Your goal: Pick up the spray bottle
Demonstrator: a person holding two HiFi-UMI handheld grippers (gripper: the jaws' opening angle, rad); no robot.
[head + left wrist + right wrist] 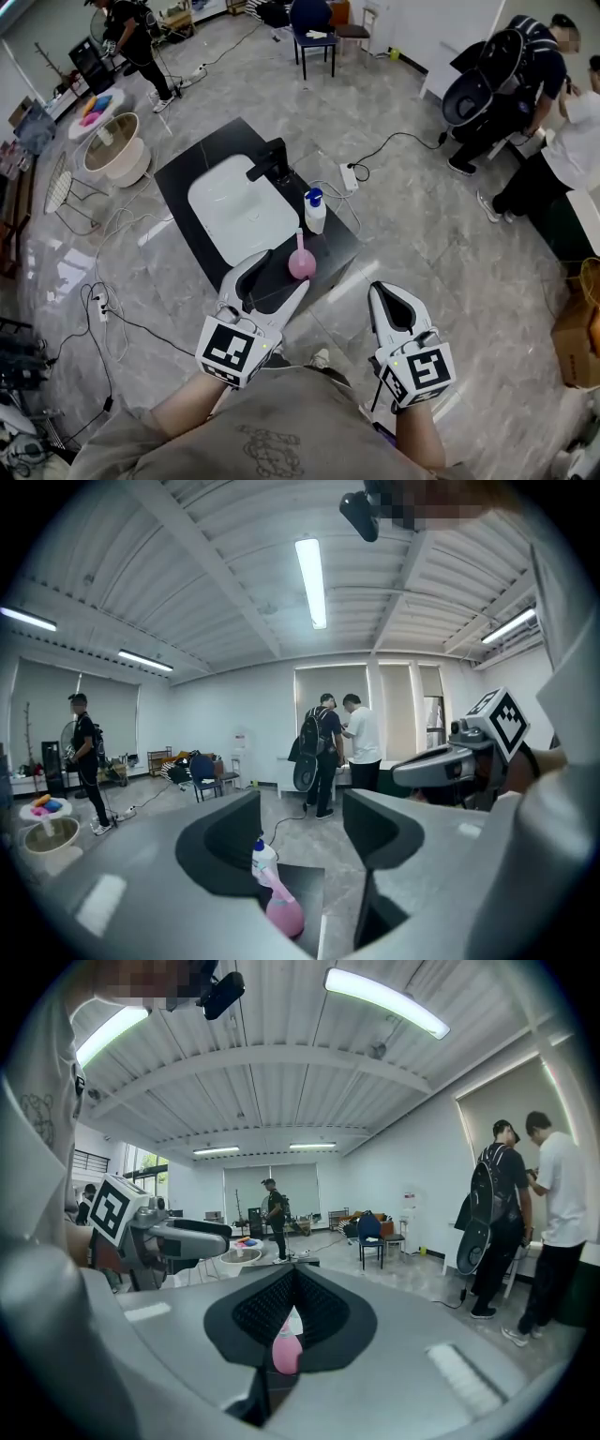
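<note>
Two bottles, white spray bottle [315, 212], bulbous pink bottle [301, 262], left gripper [279, 274] fingers apart, right gripper [382, 291] fingers together

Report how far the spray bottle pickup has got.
Done: nothing yet. The pink bottle and the white blue-capped bottle both stand ungripped on the black table. In hand: the left gripper is open and aimed at the bottles, with nothing between its fingers. The right gripper is shut, empty and off to the side. Remaining: close in, grip and lift.
</note>
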